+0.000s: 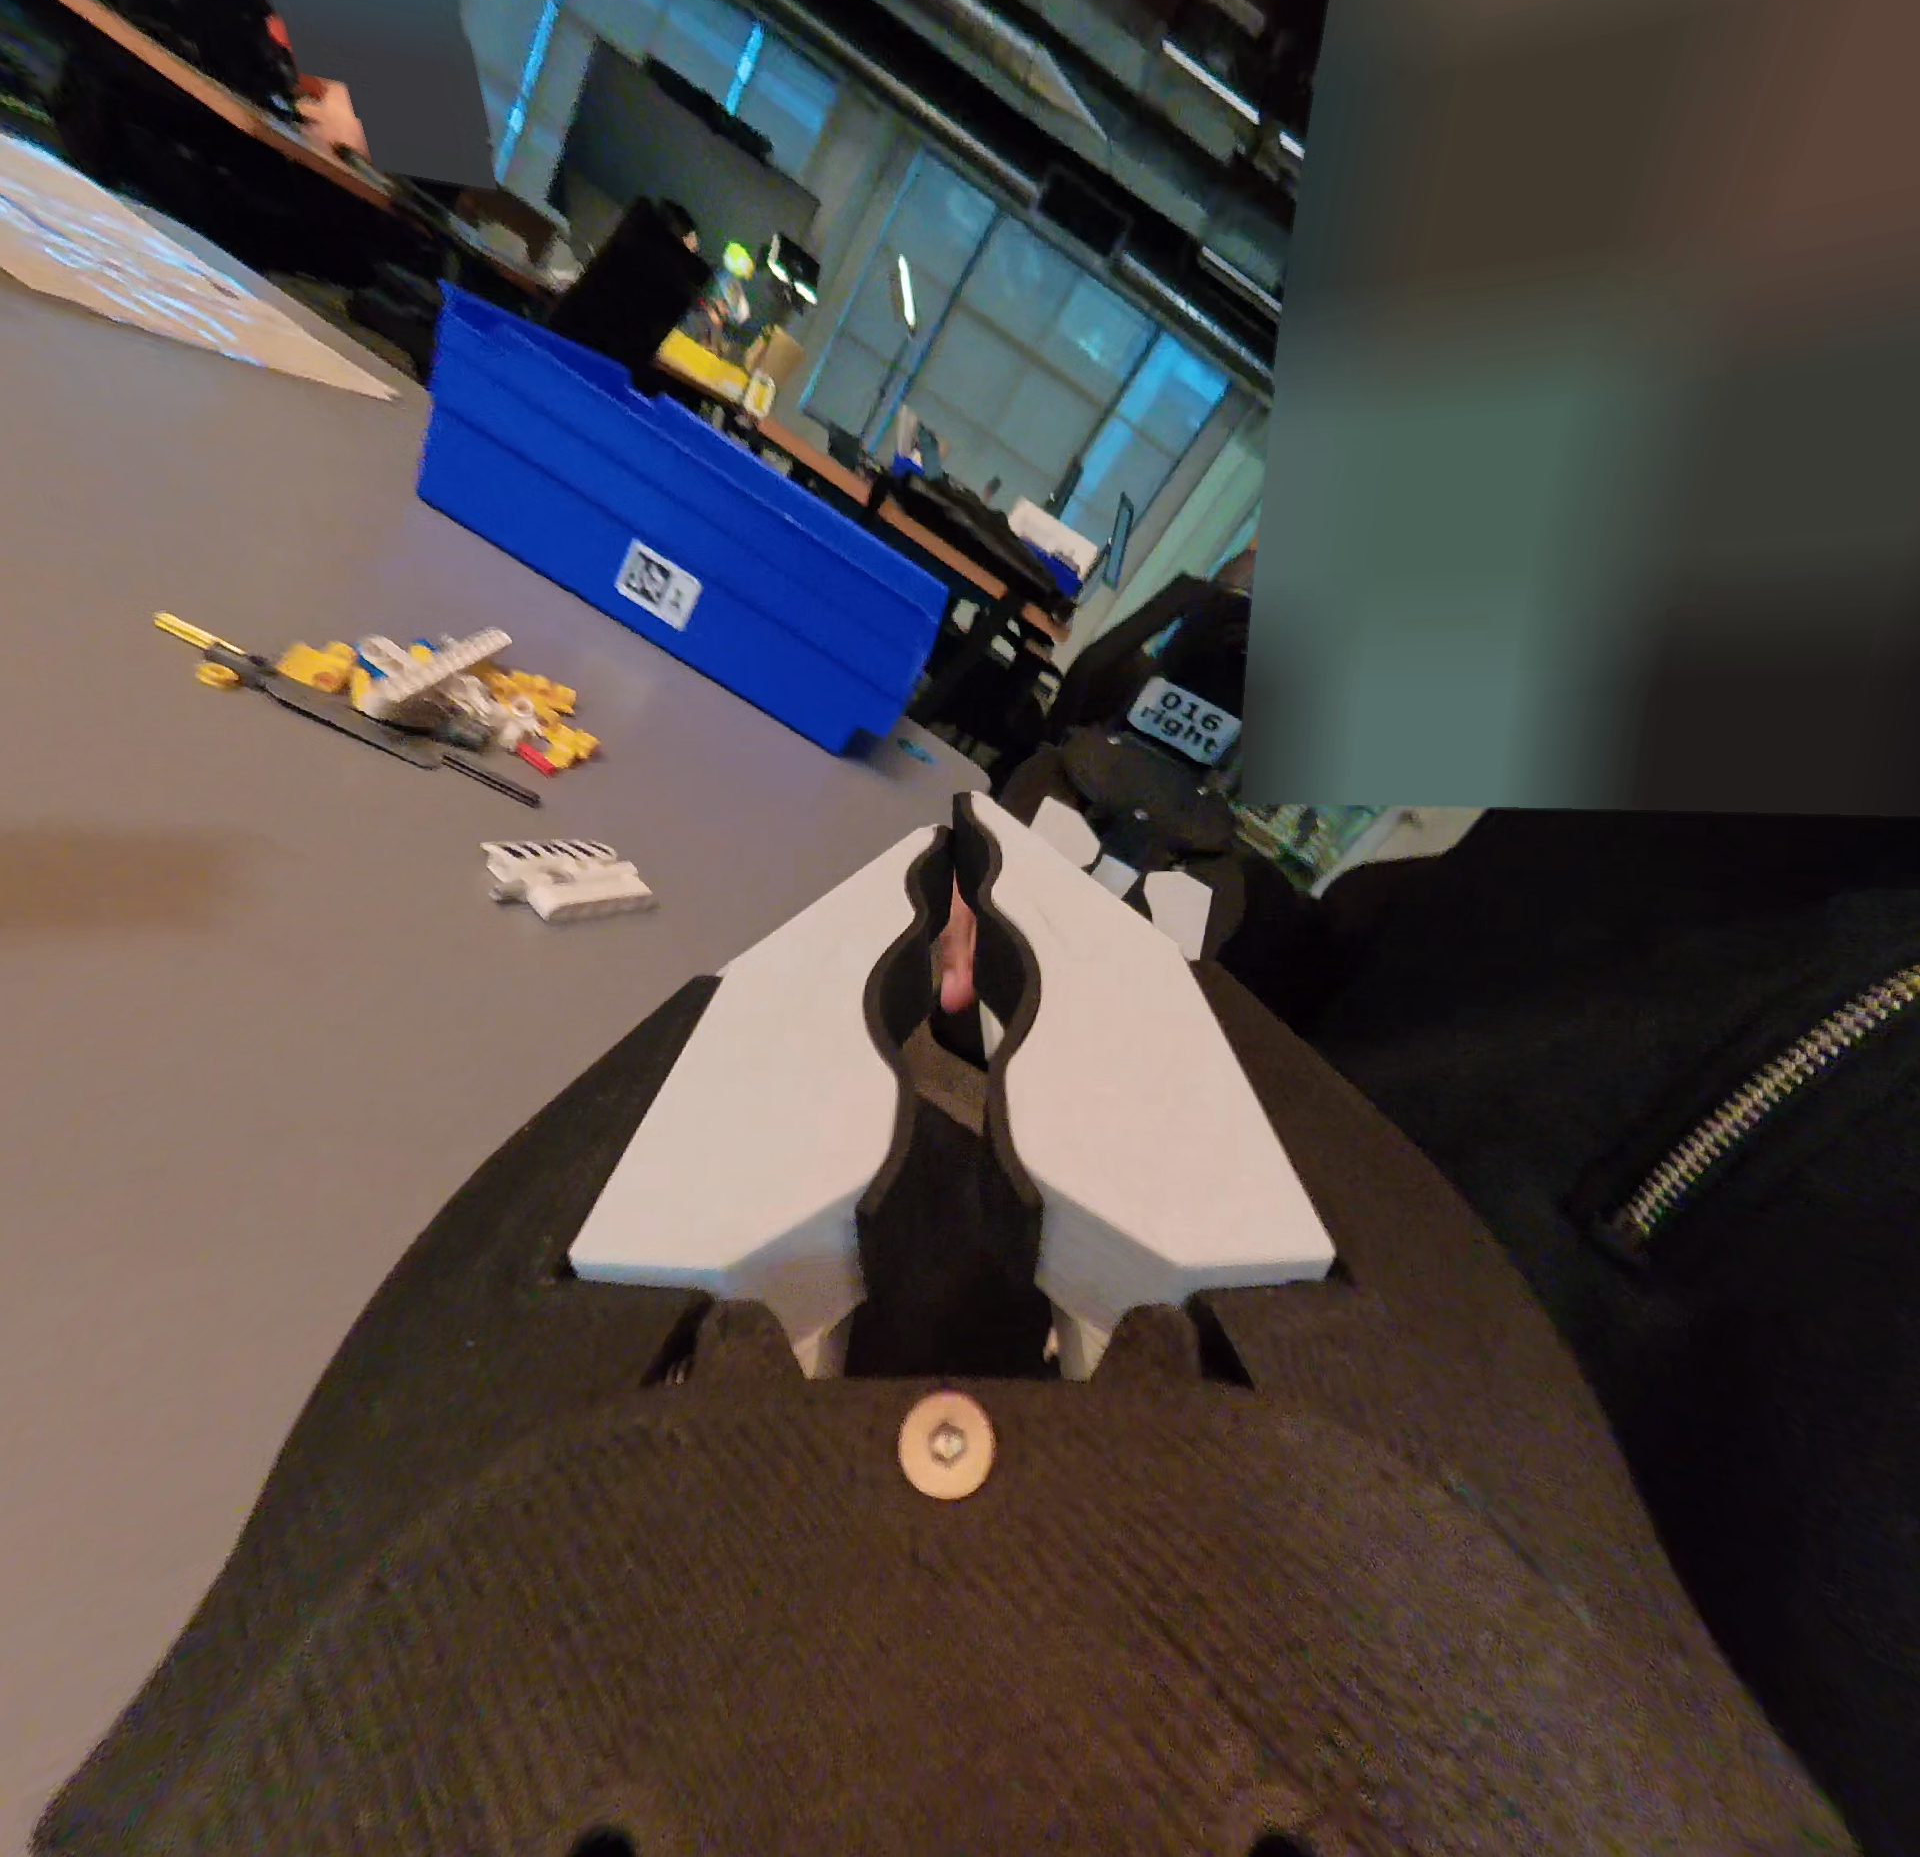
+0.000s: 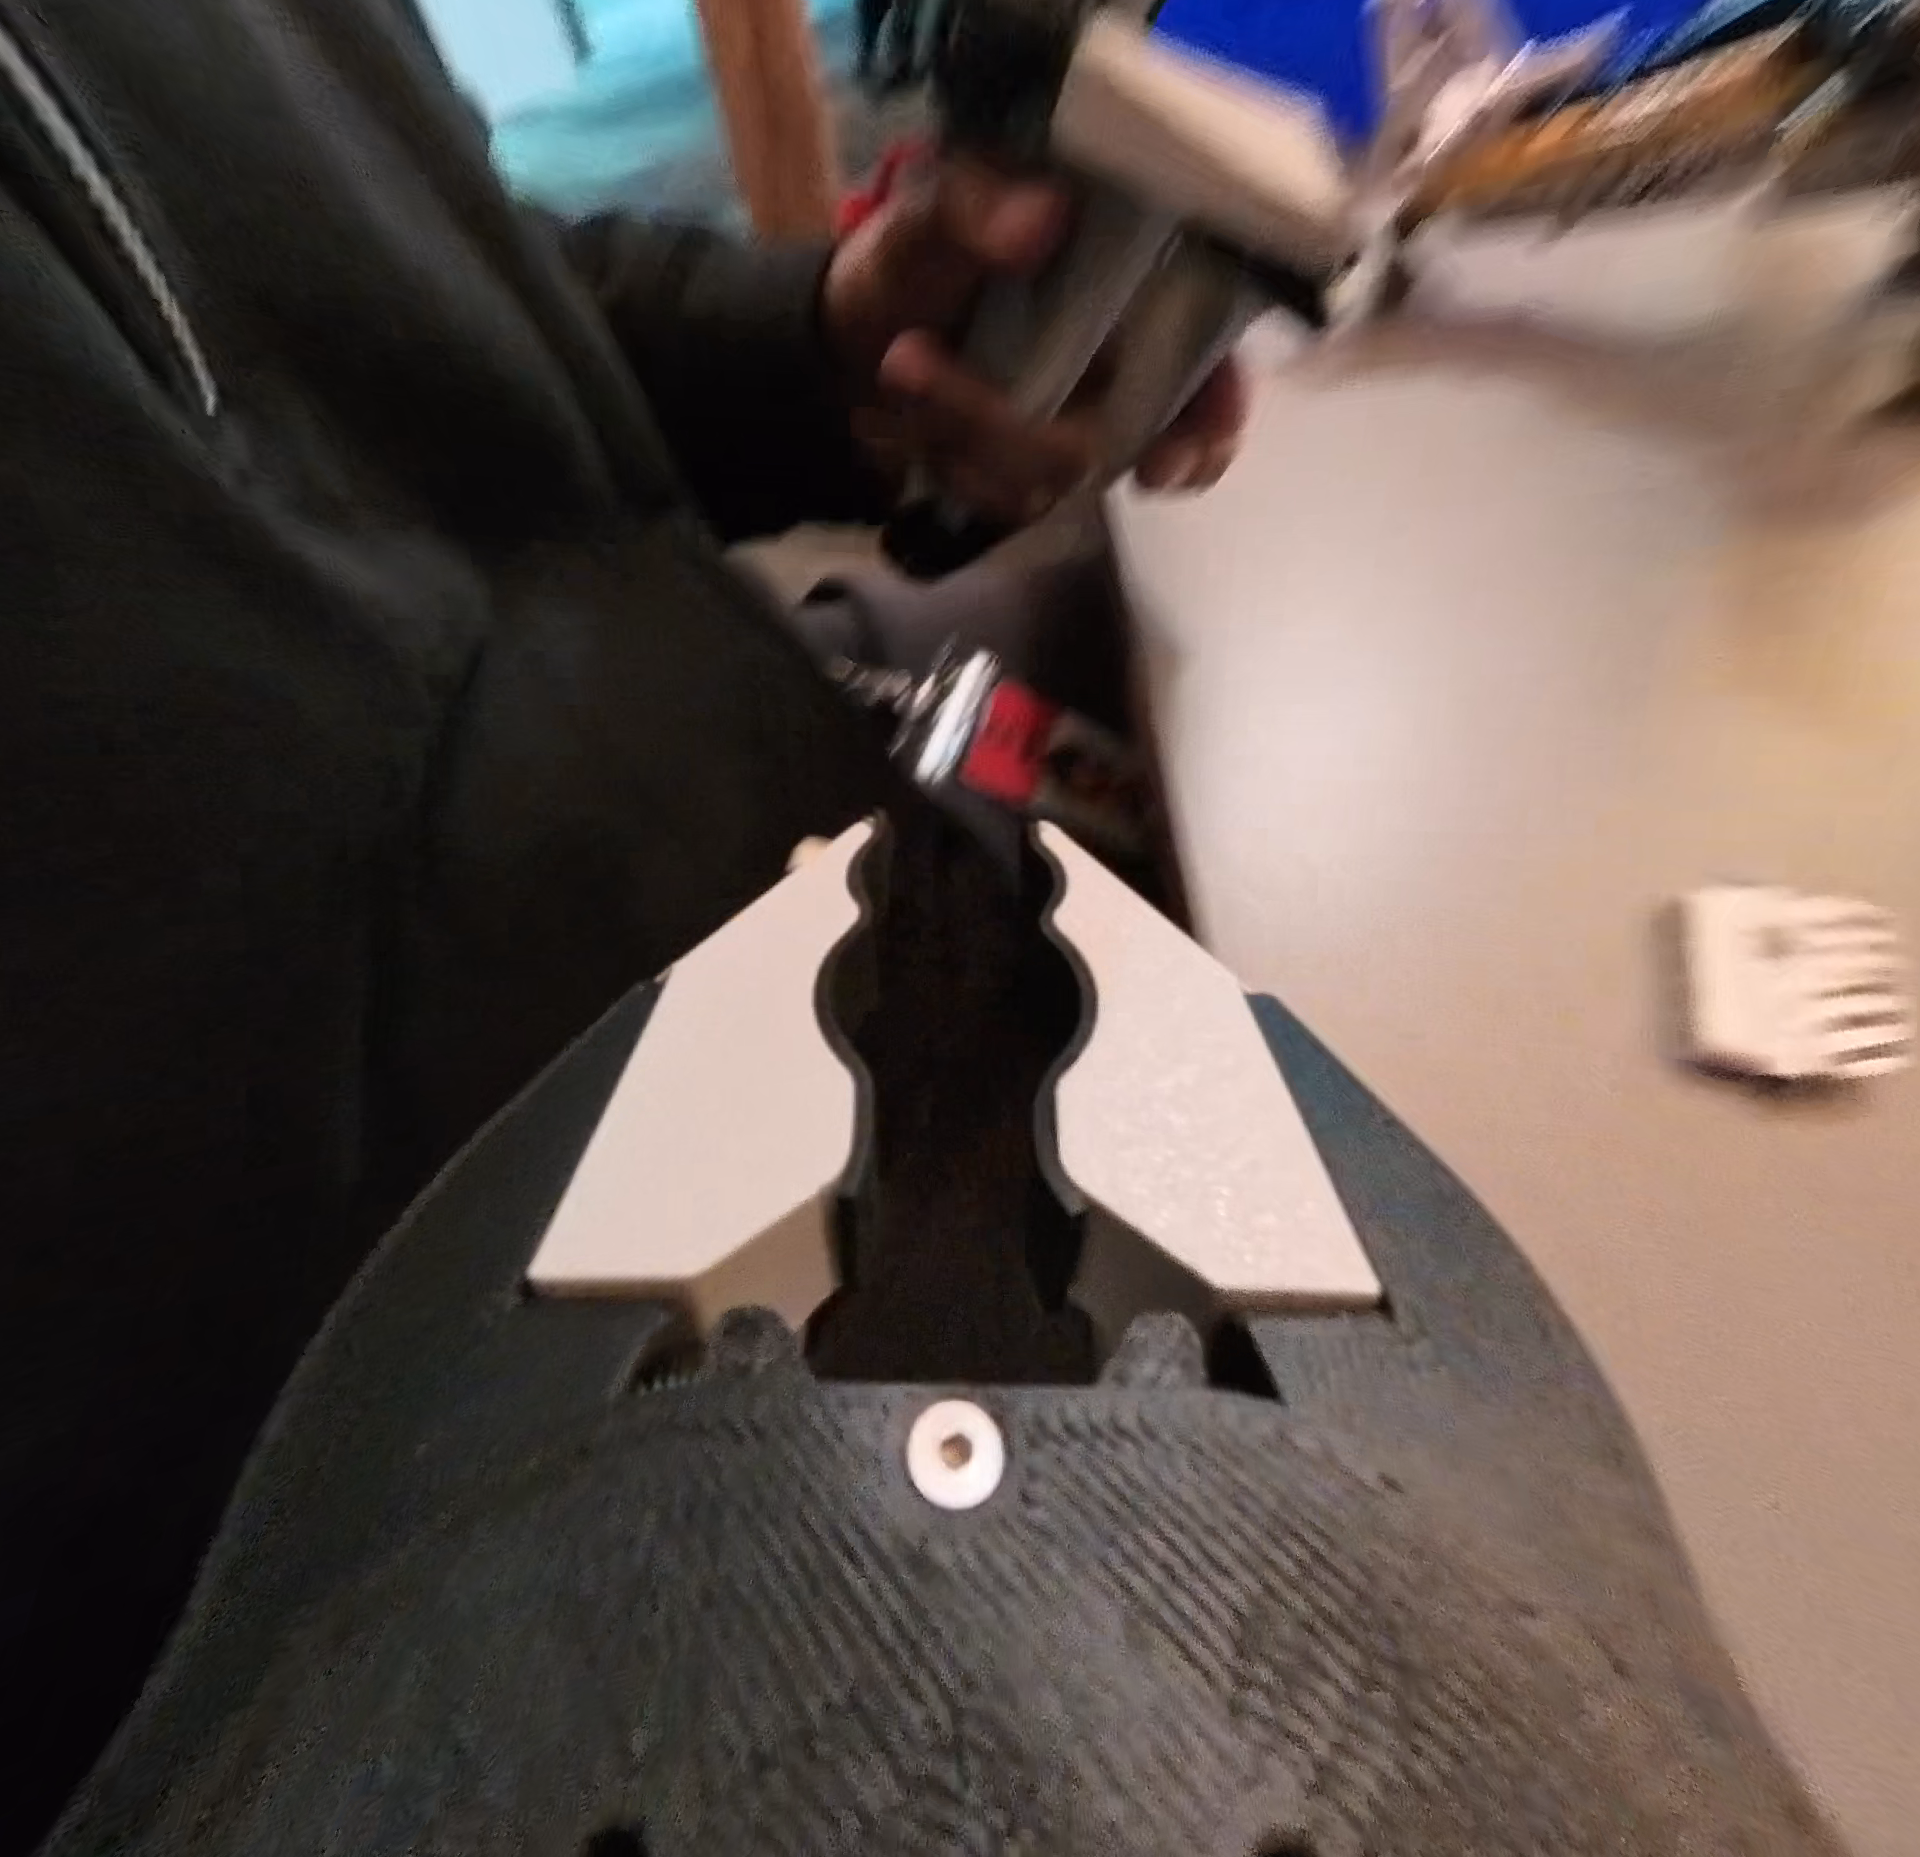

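The left gripper (image 1: 954,839), white with wavy black pads, was pinched shut and bare above the smooth grey desk (image 1: 260,976), while the right gripper (image 2: 951,851) stood narrowly parted.

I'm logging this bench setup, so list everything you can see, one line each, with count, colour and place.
Table: one, grey, under everything.
Bin: one, blue, with a label, far side of the table.
Toy brick pile: one heap, yellow, white and black, left of the bin.
Brick piece: one, white with black stripes, alone on the table nearest the left gripper.
Paper sheet: one, pale, far left.
Jacket: one, black with a zip, on the person.
Left gripper: white fingers, tips together, nothing plainly held.
Right gripper: white fingers apart, nothing between them.
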`<state>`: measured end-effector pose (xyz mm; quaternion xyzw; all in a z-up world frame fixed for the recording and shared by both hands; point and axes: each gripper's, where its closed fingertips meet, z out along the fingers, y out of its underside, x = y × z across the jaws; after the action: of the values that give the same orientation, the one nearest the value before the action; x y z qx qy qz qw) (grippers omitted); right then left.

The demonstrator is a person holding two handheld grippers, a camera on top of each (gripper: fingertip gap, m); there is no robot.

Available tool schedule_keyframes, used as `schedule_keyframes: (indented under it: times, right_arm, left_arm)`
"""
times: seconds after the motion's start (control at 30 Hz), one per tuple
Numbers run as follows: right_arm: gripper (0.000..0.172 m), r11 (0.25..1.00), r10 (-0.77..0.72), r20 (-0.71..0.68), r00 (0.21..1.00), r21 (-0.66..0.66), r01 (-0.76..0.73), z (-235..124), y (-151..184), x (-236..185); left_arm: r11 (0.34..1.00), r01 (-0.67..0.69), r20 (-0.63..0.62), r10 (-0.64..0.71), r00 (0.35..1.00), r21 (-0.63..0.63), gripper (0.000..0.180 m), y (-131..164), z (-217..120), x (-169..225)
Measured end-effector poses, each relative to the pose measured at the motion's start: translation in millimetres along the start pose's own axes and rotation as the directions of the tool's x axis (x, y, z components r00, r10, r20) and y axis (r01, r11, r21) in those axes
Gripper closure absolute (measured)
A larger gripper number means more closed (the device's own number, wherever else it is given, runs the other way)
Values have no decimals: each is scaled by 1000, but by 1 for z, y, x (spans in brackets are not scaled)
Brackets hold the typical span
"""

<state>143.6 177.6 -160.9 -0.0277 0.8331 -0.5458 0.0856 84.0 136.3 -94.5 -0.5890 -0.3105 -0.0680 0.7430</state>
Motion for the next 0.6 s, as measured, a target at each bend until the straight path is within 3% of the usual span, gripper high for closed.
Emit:
schedule_keyframes:
  times: [0.07, 0.17, 0.27, 0.4, 0.43, 0.6]
  right_arm:
    - [145, 992, 87, 79, 993, -99, -79, 10, 23, -20]
    - [145, 977, 206, 138, 969, -90, -195, 26, 35, -40]
    - [147, 976, 216, 110, 970, -67, -209, 37, 39, -41]
    - [155, 977, 210, 122, 970, -68, -203, 44, 42, -46]
    - [167, 979, 195, 123, 973, -76, -186, 44, 43, -47]
    - [169, 991, 136, 106, 985, -30, -134, 38, 28, -47]
  left_arm:
    - [998, 14, -19, -16, 1000, -65, 180, 15, 2, 8]
    - [988, -8, -35, 3, 999, -151, 180, 36, 1, 19]
    - [977, -46, -15, 44, 999, -208, 180, 49, -4, 21]
    - [981, -29, -17, 26, 1000, -193, 180, 51, -10, 24]
    - [984, -15, -22, 11, 1000, -180, 180, 50, -11, 25]
    - [991, 32, -33, -36, 999, -130, 180, 46, -13, 24]
